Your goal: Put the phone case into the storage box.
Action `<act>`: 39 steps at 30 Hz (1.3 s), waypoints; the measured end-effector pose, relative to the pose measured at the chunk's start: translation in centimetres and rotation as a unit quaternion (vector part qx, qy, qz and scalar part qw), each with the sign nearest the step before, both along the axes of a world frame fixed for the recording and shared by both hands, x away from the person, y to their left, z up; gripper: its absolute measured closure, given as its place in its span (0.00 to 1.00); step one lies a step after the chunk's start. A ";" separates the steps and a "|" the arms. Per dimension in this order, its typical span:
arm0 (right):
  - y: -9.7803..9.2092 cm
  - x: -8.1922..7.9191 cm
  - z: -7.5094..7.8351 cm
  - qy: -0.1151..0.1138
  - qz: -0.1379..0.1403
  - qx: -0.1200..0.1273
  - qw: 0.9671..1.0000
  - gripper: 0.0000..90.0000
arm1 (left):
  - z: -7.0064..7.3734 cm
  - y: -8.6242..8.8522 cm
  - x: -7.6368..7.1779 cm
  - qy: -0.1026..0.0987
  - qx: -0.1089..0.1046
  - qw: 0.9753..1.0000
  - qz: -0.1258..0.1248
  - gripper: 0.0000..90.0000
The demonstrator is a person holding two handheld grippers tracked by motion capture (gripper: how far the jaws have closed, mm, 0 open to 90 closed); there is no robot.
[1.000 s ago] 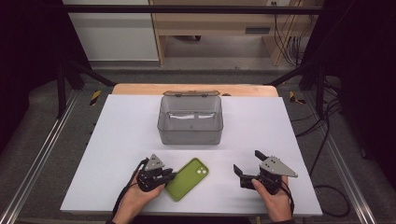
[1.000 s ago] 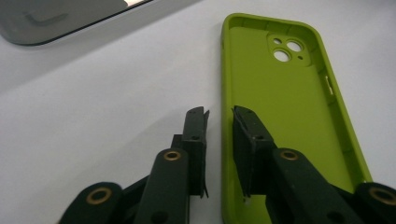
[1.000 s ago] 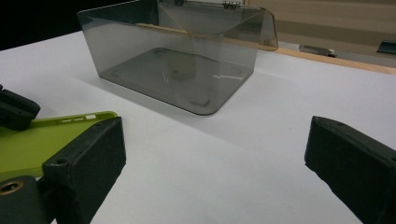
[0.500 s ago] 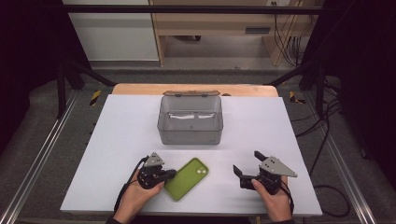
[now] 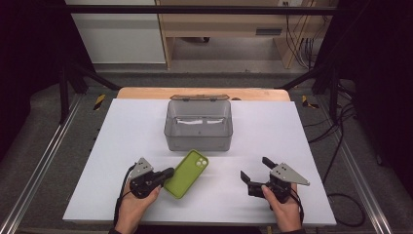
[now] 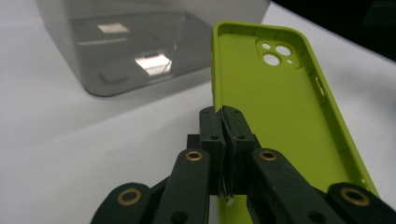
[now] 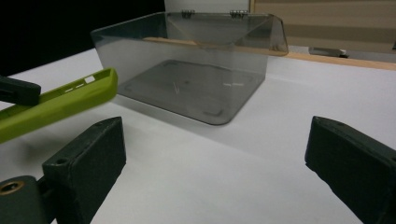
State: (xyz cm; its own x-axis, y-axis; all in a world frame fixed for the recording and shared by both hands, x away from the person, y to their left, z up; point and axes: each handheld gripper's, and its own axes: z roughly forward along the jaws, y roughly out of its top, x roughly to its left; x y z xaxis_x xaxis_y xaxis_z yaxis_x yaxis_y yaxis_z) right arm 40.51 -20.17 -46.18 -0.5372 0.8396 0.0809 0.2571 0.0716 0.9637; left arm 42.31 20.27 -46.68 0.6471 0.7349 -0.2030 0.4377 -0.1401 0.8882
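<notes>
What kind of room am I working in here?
Likely a lab recording rig, not a home: a white table ringed by metal frame rails, loose cables on grey floor, and a wooden bench behind.

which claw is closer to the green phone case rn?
Left. The left claw is shut on the edge of the green phone case, holding it off the table. The right claw is open, off to the case's right, not touching it.

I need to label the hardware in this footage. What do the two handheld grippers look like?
Both are black two-jaw tools. The left gripper and the right gripper each carry a grey three-cornered plate on top and trail a black cable. Brass-coloured pivot rivets sit on the linkage bars; the fingers are blocky black pads with small screw holes. No sleeves show at the wrists.
</notes>
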 end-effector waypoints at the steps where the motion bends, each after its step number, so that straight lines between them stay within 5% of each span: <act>1: 0.3 0.0 0.0 -0.004 0.000 0.003 1.000 0.06 | 0.1 0.1 0.0 -0.006 -0.012 1.000 0.007 0.98; 5: 2.0 0.0 0.2 -0.008 0.009 0.027 1.000 0.07 | 0.4 0.6 -0.3 -0.034 -0.049 0.998 0.026 0.98; 9: 4.4 0.0 0.7 0.004 0.042 0.060 0.997 0.07 | 0.6 1.0 -0.7 -0.054 -0.059 0.996 0.041 0.98; 20: 12.1 0.5 1.2 0.055 0.148 0.100 0.982 0.06 | 0.8 2.0 -1.3 -0.081 -0.075 0.991 0.072 0.98; 26: 13.6 1.3 0.4 0.085 0.151 0.137 0.975 0.09 | 1.1 1.3 -1.6 -0.098 -0.070 0.990 0.079 0.98; 39: 15.6 0.9 0.2 0.082 0.165 0.199 0.962 0.20 | 1.6 0.7 -2.8 -0.123 -0.070 0.984 0.108 0.98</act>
